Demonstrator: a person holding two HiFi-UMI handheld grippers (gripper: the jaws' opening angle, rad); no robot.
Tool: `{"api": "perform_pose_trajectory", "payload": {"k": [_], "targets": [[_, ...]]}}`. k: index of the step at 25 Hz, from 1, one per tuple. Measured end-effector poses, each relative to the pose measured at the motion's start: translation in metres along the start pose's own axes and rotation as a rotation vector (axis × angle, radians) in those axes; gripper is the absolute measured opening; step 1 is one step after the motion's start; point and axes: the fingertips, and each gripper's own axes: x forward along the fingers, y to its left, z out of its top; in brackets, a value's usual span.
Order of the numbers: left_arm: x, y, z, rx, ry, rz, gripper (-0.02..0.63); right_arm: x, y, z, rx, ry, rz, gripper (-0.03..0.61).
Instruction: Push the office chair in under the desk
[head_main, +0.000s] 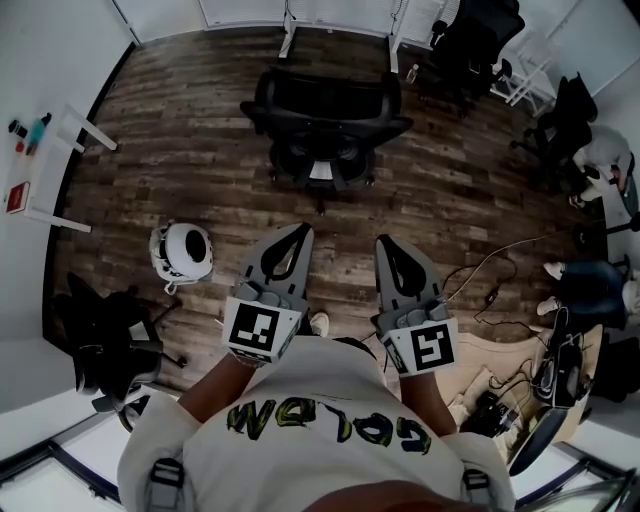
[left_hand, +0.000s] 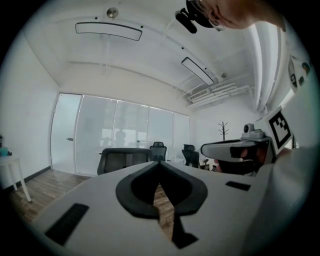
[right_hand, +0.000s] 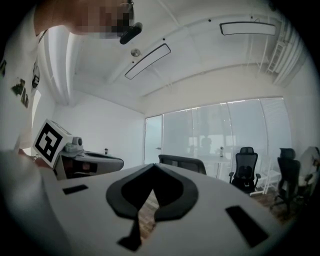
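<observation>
**Head view.** The office chair (head_main: 325, 125) stands on the wooden floor (head_main: 180, 150) at 12 o'clock from the person. It is near the front of the desk (head_main: 340, 14), whose white legs flank the chair's far edge. The left gripper (head_main: 303, 231) and the right gripper (head_main: 385, 243) are held side by side and point toward 12 o'clock. Both are well apart from the chair. A round white object (head_main: 182, 250) lies at 9 o'clock from the left gripper, and a loose cable (head_main: 490, 280) lies at 3 o'clock from the right gripper. More black chairs (head_main: 480, 45) stand at 2 o'clock.

**Left gripper view.** The jaws of the left gripper (left_hand: 159, 165) are clenched together with nothing between them. The chair's back (left_hand: 122, 160) shows beyond the tips, at 11 o'clock.

**Right gripper view.** The right gripper (right_hand: 151, 167) is likewise clenched and empty. The chair (right_hand: 182, 162) shows just past its tips, at 1 o'clock.
</observation>
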Motion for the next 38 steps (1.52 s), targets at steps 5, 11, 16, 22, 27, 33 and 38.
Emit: {"api": "perform_pose_trajectory", "payload": {"k": [5, 11, 16, 22, 27, 33, 38], "targets": [[0.034, 0.036, 0.003, -0.003, -0.005, 0.002, 0.011, 0.044, -0.015, 0.0, -0.007, 0.01, -0.002, 0.011], [0.083, 0.088, 0.011, -0.007, -0.003, -0.017, 0.011, 0.115, -0.034, 0.007, -0.016, 0.008, -0.013, 0.011], [0.119, 0.128, 0.017, 0.0, -0.005, -0.035, 0.011, 0.169, -0.047, 0.015, -0.026, 0.002, -0.025, 0.011], [0.156, 0.161, 0.027, 0.01, -0.017, -0.069, 0.011, 0.213, -0.06, 0.02, -0.035, -0.01, -0.043, 0.011], [0.173, 0.169, 0.026, 0.029, -0.009, -0.097, 0.011, 0.231, -0.065, 0.019, -0.035, -0.013, -0.038, 0.011], [0.184, 0.164, 0.031, 0.056, -0.02, -0.1, 0.011, 0.232, -0.075, 0.02, -0.041, -0.013, -0.021, 0.011], [0.185, 0.167, 0.026, 0.105, 0.007, -0.097, 0.012, 0.228, -0.074, 0.006, -0.112, 0.055, 0.052, 0.015]]}}
